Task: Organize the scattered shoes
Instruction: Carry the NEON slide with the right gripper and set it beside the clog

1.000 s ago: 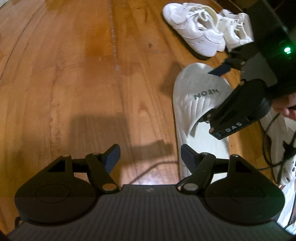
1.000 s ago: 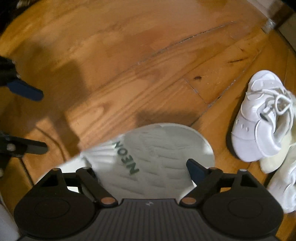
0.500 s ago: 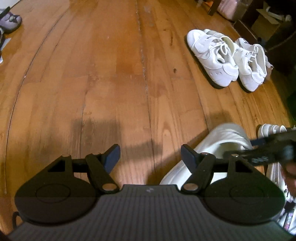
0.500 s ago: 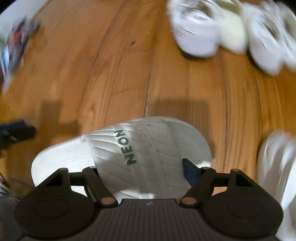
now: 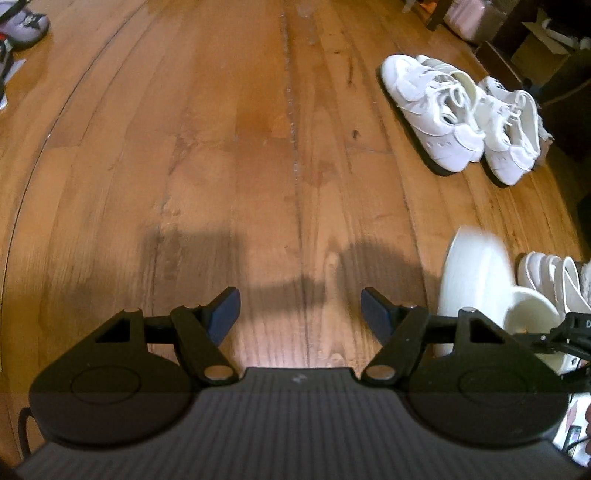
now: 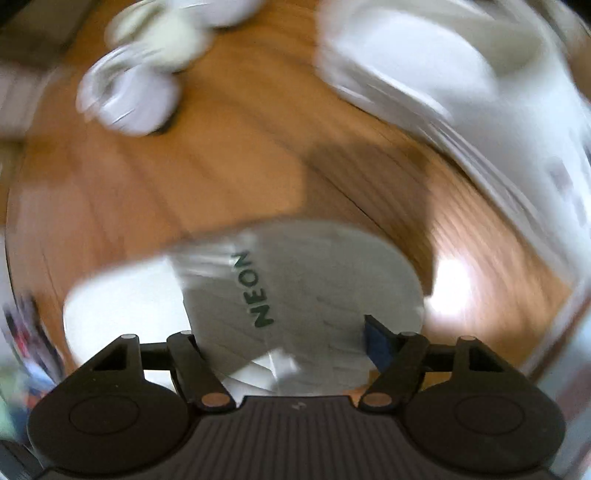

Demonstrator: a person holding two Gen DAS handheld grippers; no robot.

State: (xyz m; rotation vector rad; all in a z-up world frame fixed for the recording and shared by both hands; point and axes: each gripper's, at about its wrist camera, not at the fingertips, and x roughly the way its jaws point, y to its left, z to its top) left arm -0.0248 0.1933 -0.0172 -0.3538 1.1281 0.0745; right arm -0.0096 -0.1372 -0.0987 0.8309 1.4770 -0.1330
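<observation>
A white slide marked NEON (image 6: 314, 280) sits between the fingers of my right gripper (image 6: 280, 328). The jaws are closing on its strap, and the slide travels with the gripper just above the wooden floor. The right wrist view is blurred by motion. In the left wrist view the same slide (image 5: 476, 280) shows at the right edge, beside another white shoe (image 5: 554, 280). My left gripper (image 5: 301, 306) stands open over bare floor, holding nothing. A pair of white sneakers (image 5: 432, 110) stands side by side at the far right.
A grey-purple shoe (image 5: 26, 22) lies at the far left corner. Cardboard boxes and dark furniture (image 5: 535, 48) line the far right. A large blurred white shoe (image 6: 461, 92) and the blurred sneakers (image 6: 140, 99) lie ahead of the right gripper. Open wooden floor (image 5: 258, 147) spreads ahead.
The right gripper has swung sideways and rolled, carrying the NEON slide away from the left gripper toward the other white shoes. The left gripper's view has lifted and shows more floor.
</observation>
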